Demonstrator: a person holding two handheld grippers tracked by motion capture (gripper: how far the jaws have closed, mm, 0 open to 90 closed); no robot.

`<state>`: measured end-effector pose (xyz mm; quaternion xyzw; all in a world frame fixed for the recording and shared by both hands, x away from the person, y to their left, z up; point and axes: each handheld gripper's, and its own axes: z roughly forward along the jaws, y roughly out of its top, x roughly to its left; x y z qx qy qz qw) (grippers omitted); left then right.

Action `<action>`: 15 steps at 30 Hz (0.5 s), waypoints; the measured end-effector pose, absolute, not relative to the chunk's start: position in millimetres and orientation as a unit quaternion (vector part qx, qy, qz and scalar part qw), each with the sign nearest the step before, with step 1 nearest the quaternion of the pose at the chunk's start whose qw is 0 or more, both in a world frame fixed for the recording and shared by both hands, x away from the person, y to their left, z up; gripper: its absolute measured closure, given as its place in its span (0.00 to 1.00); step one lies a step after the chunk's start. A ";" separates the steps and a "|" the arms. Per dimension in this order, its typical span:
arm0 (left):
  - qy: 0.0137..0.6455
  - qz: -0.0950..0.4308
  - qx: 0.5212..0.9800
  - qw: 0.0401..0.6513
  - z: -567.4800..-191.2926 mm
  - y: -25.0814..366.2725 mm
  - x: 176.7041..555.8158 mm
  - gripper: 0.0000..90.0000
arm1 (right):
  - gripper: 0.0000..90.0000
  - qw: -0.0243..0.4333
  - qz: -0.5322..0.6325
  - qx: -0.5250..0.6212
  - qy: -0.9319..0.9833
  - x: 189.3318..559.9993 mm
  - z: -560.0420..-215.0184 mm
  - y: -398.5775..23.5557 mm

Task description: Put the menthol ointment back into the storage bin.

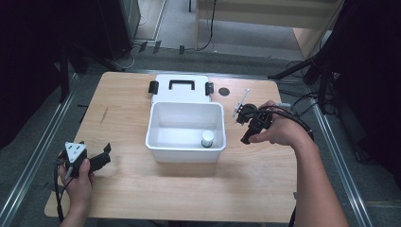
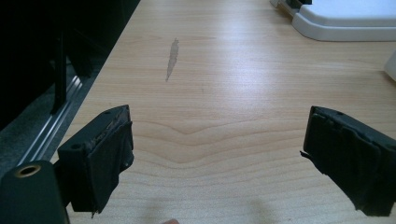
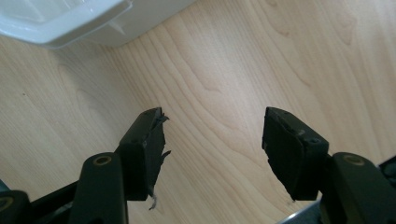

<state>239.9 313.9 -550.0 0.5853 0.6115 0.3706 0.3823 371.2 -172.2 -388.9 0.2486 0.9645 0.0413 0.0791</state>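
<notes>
White plastic bin (image 1: 163, 137) sits open-topped near the middle of the wooden table (image 1: 189, 189); all positions below are given relative to this bin.

Inside the bin, at its near right corner, stands 1 small white cylindrical container with a dark top (image 1: 207, 138), upright, close to the wall.

Just behind the bin, touching or nearly touching its far rim, lies the white lid (image 1: 182, 94) flat on the table, with 1 black handle (image 1: 182, 84) and 2 black latches (image 1: 153, 87).

Behind and right of the bin, a small dark round spot (image 1: 224, 91) marks the tabletop.

Right gripper (image 1: 246, 127) is held by the right hand (image 1: 279, 132) just right of the bin, above the table. In the right gripper view its 2 jaws stand spread, bare wood between them, the bin's rim (image 3: 70, 28) at upper left.

Left gripper (image 1: 106, 153) is held by the left hand (image 1: 78, 179) well to the left of the bin, near the table's front edge, grey 3-cornered plate (image 1: 75, 151) on top. In the left gripper view its 2 jaws stand wide apart with nothing between them; the lid (image 2: 345, 21) shows at upper right.

A dull streak (image 2: 172, 58) marks the wood left of the bin.
</notes>
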 end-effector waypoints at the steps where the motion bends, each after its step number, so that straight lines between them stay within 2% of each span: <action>1: 0.612 0.371 0.585 0.382 -550.0 313.9 239.8 0.10 | 0.44 0.076 0.047 0.251 0.964 369.6 -392.9 -175.0; 15: 0.611 0.371 0.586 0.382 -550.0 313.6 239.8 0.10 | 0.42 0.083 0.129 0.302 0.941 348.8 -442.5 -218.5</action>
